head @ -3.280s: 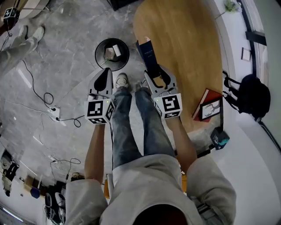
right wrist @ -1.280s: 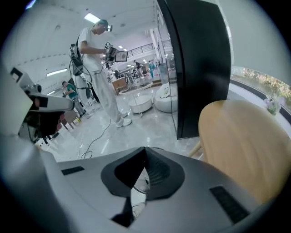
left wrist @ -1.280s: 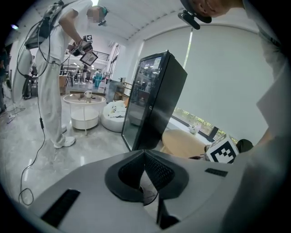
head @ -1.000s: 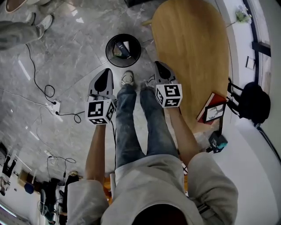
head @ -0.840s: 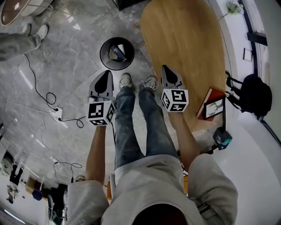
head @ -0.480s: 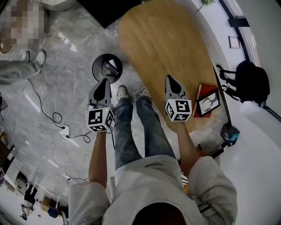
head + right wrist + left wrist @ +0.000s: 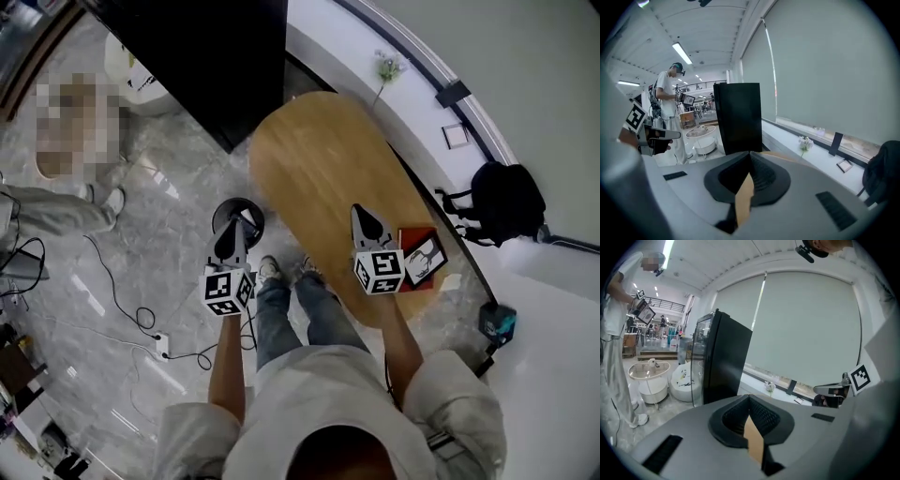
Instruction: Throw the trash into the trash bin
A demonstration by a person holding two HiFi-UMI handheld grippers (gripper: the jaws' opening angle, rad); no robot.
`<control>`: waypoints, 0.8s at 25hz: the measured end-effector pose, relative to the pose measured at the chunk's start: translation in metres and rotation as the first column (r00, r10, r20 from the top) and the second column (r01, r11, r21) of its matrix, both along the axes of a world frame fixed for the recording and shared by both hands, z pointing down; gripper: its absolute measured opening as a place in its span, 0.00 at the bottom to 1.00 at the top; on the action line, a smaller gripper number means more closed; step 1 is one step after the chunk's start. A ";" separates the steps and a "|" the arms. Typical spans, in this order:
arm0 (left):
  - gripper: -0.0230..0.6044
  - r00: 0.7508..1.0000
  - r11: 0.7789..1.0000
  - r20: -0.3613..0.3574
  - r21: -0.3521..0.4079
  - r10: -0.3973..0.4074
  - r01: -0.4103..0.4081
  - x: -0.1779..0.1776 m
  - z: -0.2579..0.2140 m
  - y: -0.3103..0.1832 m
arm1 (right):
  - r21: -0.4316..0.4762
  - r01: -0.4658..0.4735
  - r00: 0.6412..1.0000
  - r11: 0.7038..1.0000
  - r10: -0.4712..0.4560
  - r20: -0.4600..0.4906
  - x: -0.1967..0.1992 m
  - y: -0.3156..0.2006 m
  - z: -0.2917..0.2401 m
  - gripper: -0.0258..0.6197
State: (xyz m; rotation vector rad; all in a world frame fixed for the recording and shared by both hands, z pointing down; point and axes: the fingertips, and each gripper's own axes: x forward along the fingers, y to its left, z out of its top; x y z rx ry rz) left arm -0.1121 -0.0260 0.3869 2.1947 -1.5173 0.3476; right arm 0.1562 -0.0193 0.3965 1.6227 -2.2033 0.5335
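Only my head view catches the trash bin [image 7: 223,214] — on the floor, half behind my left tongs [image 7: 242,228]. Right tongs [image 7: 360,214] over the wooden surface [image 7: 319,159] — both pairs closed, empty.

The bin [image 7: 228,211] is a small, round, black pail standing upright on the grey floor [image 7: 169,272], just beside the table [image 7: 319,178] at its 8 o'clock edge. Its contents are too small to tell.
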 end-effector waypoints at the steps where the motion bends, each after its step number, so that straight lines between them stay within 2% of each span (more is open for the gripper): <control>1: 0.07 1.000 1.000 0.003 0.013 0.007 -0.007 0.001 -0.011 -0.003 | 0.012 -0.005 1.000 1.000 0.005 0.002 0.001 -0.003 -0.011 0.09; 7: 0.07 0.999 0.993 0.035 0.111 0.028 -0.031 -0.003 -0.076 -0.033 | 0.103 -0.007 1.000 0.995 0.006 0.013 -0.004 -0.031 -0.075 0.09; 11: 0.07 0.999 0.985 0.026 0.167 0.032 -0.036 -0.007 -0.114 -0.047 | 0.157 0.003 1.000 0.988 -0.007 0.021 -0.011 -0.045 -0.109 0.09; 20: 0.07 0.999 0.964 0.039 0.266 0.016 -0.026 -0.022 -0.185 -0.053 | 0.267 0.050 0.999 0.962 -0.050 -0.006 -0.018 -0.057 -0.183 0.09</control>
